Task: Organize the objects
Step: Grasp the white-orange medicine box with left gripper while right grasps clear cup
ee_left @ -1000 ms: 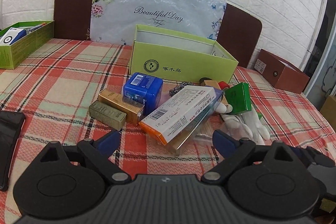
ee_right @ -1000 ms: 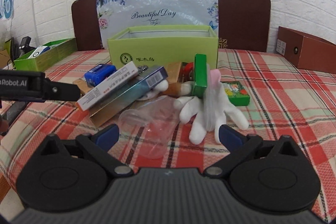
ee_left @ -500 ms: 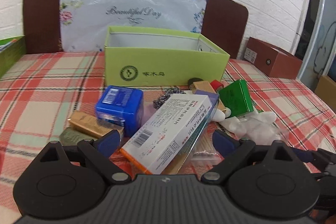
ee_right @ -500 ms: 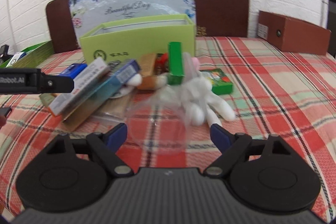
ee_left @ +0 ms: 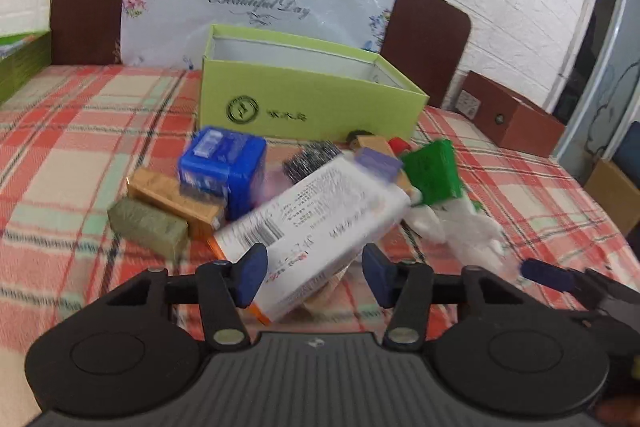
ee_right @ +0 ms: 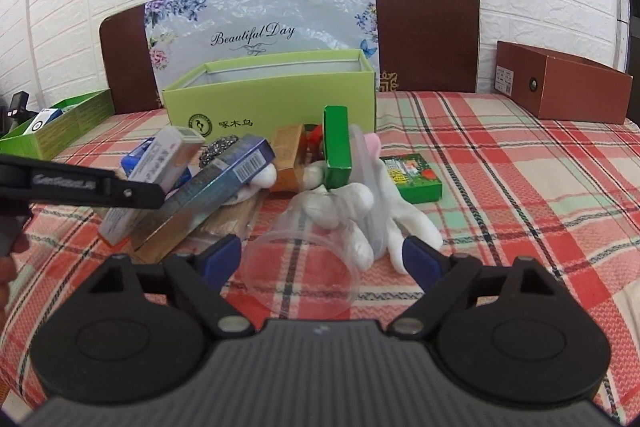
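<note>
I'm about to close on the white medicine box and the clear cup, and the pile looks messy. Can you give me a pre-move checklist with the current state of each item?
1. Left tool open around the white medicine box: ok, fingers on either side of its near end.
2. Left fingers touching the box: cannot tell, the view is blurred.
3. Box free to lift: not ok, it leans on the blue-foil box in the pile.
4. Right tool open around the clear cup: ok.
5. Cup clear of neighbours: not ok, the white glove lies against it.
6. Green box open on top: ok.
</note>
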Motion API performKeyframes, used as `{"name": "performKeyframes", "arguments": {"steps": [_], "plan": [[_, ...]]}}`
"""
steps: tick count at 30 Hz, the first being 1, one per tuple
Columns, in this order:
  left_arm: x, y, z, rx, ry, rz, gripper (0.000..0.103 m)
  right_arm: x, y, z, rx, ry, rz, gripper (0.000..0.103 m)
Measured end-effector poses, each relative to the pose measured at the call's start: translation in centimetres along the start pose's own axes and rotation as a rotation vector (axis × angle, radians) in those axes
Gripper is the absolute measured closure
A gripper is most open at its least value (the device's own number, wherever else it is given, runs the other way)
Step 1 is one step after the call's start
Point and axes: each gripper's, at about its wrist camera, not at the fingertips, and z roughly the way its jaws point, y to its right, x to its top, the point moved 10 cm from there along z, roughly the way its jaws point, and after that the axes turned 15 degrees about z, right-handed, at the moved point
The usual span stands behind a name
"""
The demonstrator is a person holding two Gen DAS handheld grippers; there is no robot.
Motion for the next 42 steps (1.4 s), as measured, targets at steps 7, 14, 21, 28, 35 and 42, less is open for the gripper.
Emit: {"name": "performKeyframes", "arguments": {"steps": [7, 14, 21, 28, 35, 42], "plan": [[-0.2, -0.2, -1.5, 0.014, 0.016, -0.025, 0.025, -0.4, 0.1, 0.4, 0.002, -0.024, 0.005, 0.011], [2.0, -1.1, 0.8, -0.071, 0.072, 0.211, 0.01, -0.7, 0.5, 0.3, 0.002, -0.035, 0.021, 0.009], [-0.7, -2.9, 3.1, -0.092, -0.044, 0.164, 0.013, -0.7, 0.6, 0.1, -0.002, -0.037, 0.025, 0.008], [-1.7, -0.3, 0.2, -0.1, -0.013, 0.112, 0.023, -0.8, -0.1, 0.3, -0.001, -0.043, 0.006, 0.008], [-0.7, -0.6, 1.7, -0.064, -0.05, 0.061, 0.024, -1.1, -0.7, 0.7, -0.017, -0.054, -0.02, 0.008], [-1.8, -0.3, 1.8, -0.043, -0.082, 0.024, 0.029, -1.3, -1.9, 0.8, -0.042, -0.031, -0.088, 0.011]]}}
